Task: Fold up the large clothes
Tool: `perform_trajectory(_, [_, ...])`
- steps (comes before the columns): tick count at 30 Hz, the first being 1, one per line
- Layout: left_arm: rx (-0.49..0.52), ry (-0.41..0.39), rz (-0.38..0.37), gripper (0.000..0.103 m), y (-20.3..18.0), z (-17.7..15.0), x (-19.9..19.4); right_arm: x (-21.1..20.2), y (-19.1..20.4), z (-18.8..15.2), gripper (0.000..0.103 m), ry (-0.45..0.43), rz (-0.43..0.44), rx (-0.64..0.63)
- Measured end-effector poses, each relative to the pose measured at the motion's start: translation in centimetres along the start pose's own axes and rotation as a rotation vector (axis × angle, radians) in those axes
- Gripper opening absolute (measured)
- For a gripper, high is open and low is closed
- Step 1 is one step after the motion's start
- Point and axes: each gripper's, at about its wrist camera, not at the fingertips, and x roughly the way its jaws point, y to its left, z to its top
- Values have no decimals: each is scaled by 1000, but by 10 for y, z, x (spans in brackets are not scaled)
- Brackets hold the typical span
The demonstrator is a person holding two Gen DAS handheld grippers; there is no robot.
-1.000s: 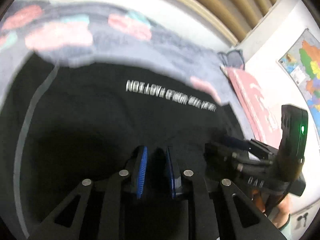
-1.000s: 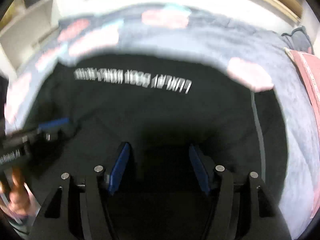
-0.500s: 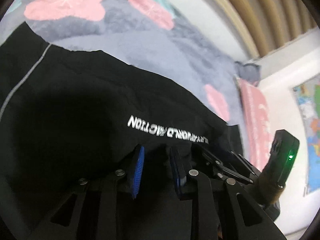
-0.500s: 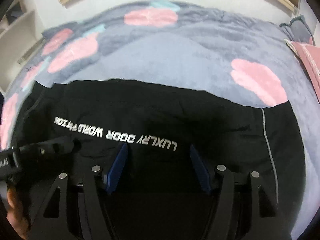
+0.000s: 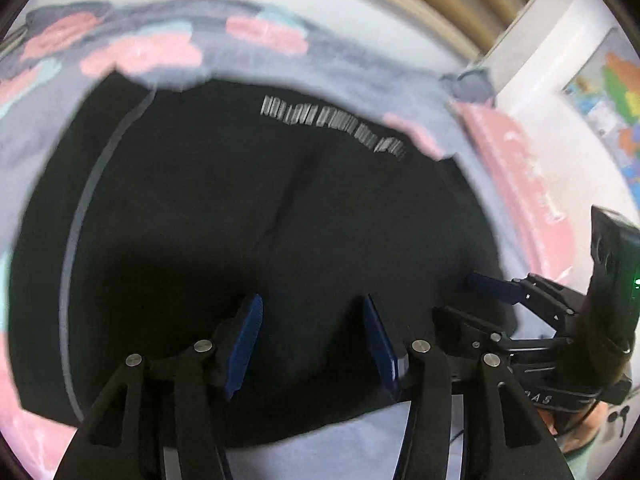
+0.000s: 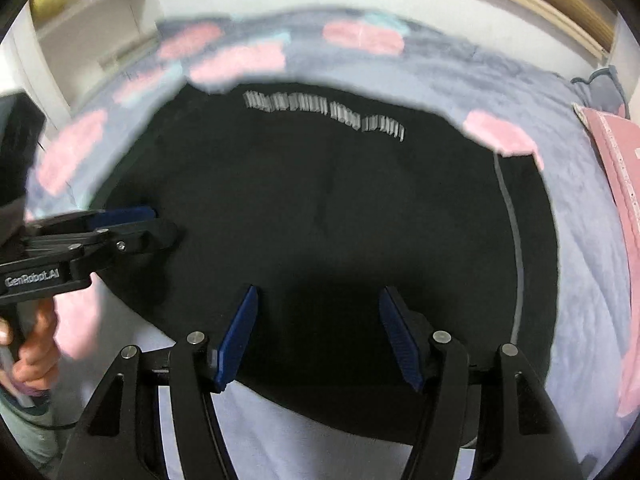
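Note:
A large black garment (image 5: 280, 220) with white lettering and a grey side stripe lies spread flat on the bed, also in the right wrist view (image 6: 328, 216). My left gripper (image 5: 312, 332) is open and empty above the garment's near edge. My right gripper (image 6: 316, 328) is open and empty above the same near edge. In the left wrist view the right gripper (image 5: 492, 292) shows at the right, over the garment's corner. In the right wrist view the left gripper (image 6: 128, 220) shows at the left. Both views are blurred by motion.
The bed has a grey-blue blanket (image 6: 480, 76) with pink patches. A pink cloth (image 5: 520, 176) lies along the bed's right side, also in the right wrist view (image 6: 616, 152). A map (image 5: 612, 92) hangs on the right wall. White shelves (image 6: 92, 12) stand at the far left.
Both grippers have pulled back and up from the garment. The left gripper's jaws, nearly shut half a second ago, are now wide apart. The garment now lies flat with its near edge visible.

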Motion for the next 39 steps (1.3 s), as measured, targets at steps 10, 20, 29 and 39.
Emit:
perform_trajectory(10, [24,-44,11,55,10,-23,-3,17,-17,0,70,-5,58,67])
perform_trajectory(20, [63,-104,-31,56,-8,-45,-102,-62,4,-28,72,-92,-59,77])
perform_trajectory(29, [102,-253,-150,56,-28,-78,-189,-152,60,-62,78,-267,-265,-53])
perform_trajectory(39, [145,-320,-10,64,-16,-88,-215,-170,47,-75,81,-301,-341,-38])
